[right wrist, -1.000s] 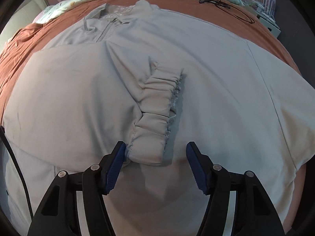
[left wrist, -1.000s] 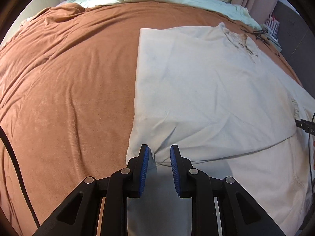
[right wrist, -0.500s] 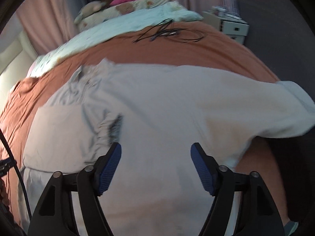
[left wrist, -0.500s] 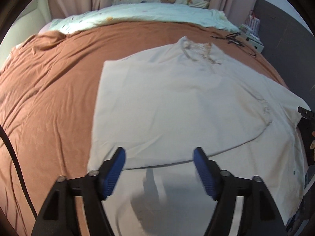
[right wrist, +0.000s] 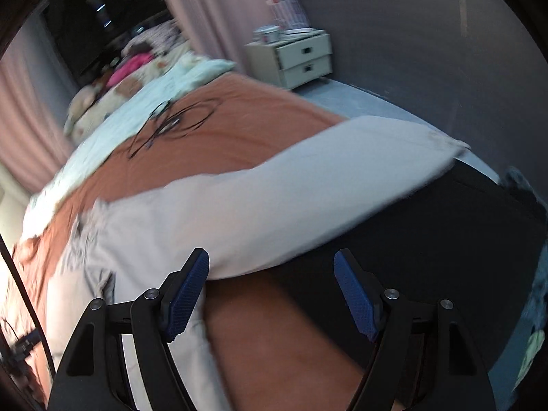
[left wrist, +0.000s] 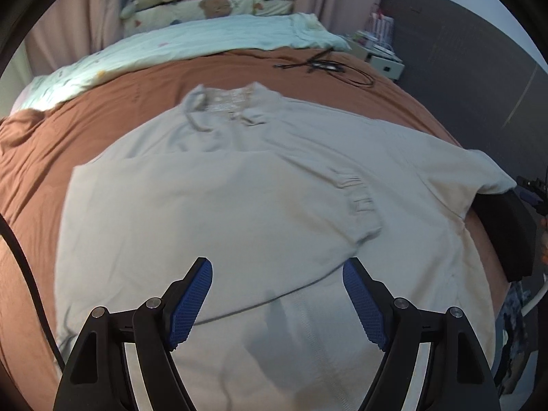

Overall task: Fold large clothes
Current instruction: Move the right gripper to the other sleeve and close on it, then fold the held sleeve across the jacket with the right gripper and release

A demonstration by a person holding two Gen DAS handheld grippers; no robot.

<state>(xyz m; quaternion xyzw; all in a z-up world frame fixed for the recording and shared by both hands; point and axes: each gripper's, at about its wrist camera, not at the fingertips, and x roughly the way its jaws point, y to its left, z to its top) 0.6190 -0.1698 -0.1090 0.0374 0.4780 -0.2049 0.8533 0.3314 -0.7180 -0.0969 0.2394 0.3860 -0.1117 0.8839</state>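
Observation:
A large cream sweatshirt (left wrist: 260, 205) lies flat on the brown bedspread (left wrist: 85, 120), collar (left wrist: 226, 102) toward the far end. Its left sleeve is folded across the body, with the ribbed cuff (left wrist: 359, 198) lying on the chest. The right sleeve (right wrist: 291, 185) stretches out to the bed's right edge and hangs over a dark edge. My left gripper (left wrist: 277, 301) is open and empty above the hem. My right gripper (right wrist: 270, 291) is open and empty, over the bed's right side just below the outstretched sleeve.
Black cables (left wrist: 325, 65) lie on the bedspread beyond the collar. A pale green quilt (left wrist: 191, 41) and soft toys (left wrist: 191, 3) fill the head end. A white bedside drawer unit (right wrist: 294, 58) stands by the grey wall. A dark block (left wrist: 507, 233) sits at the bed's right edge.
My left gripper opened, let go of the folded cloth and drew back over the hem. My right gripper left the cuff and swung right toward the outstretched sleeve.

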